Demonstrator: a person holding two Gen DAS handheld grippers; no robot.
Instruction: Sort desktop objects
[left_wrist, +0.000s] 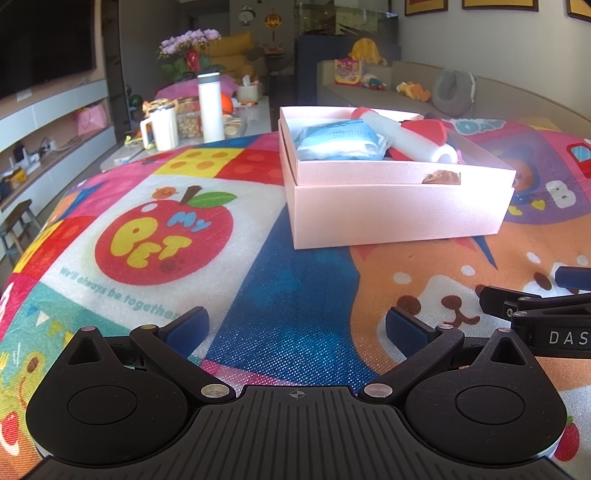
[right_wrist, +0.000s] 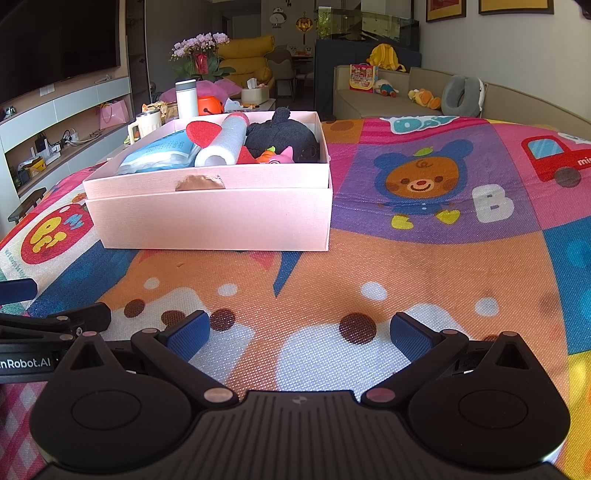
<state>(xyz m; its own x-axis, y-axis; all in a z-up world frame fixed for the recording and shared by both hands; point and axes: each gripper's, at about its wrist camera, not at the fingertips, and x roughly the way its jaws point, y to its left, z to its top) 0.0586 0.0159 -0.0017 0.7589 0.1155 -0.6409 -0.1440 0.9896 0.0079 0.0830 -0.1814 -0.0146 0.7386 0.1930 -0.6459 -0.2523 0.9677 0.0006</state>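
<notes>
Toward the mat's far edge, the pink box is holding the sorted toys; both left gripper and right gripper are hovering released, empty. The roll is jutting up and risks snagging.

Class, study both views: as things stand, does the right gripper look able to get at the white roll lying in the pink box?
Probably yes. The right gripper is open, the mat between it and the pink box looks bare, and the white roll lies uncovered on top.

An open pink box on the mat holds a blue packet, white roll and black plush.
</notes>
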